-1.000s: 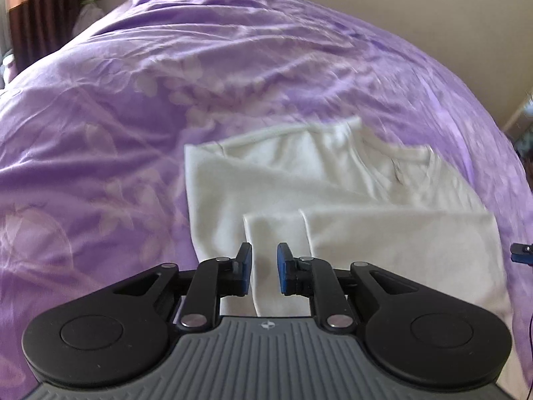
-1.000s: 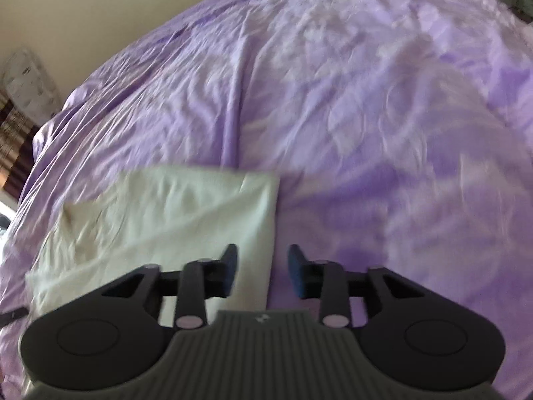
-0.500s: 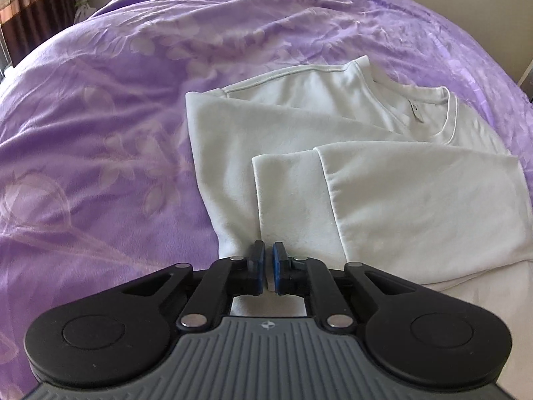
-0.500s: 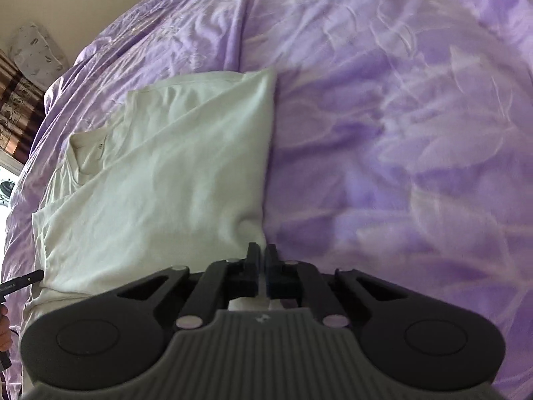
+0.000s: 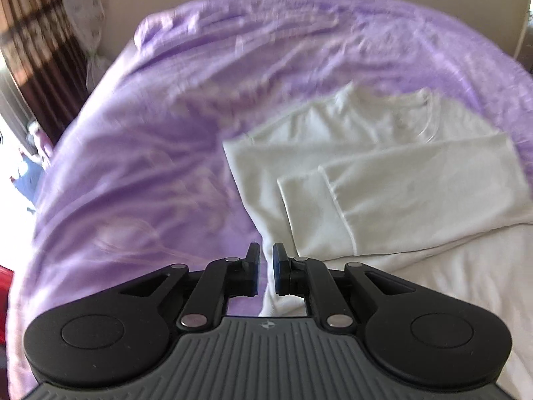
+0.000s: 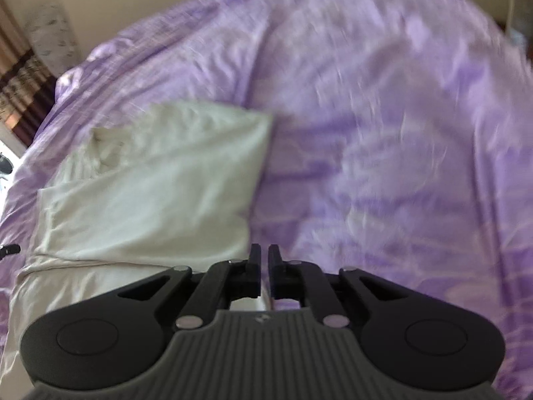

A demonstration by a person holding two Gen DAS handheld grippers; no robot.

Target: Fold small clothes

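Gripped the white shirt [image 5: 383, 180] hem, bottom centre: left gripper [image 5: 265, 268] and right gripper [image 6: 265, 265] both clenched on cloth over the purple bedsheet [image 5: 150, 166].

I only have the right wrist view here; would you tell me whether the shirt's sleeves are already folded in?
Observer: Yes. The left wrist view shows a sleeve lying across the front of the shirt.
Operator: Thank you. What is the left gripper doing?
Observer: The left gripper is nearly closed and appears to pinch a near corner of the shirt.
Operator: And is the neckline covered?
Observer: No. The collar shows at the far end, beyond the sleeve.
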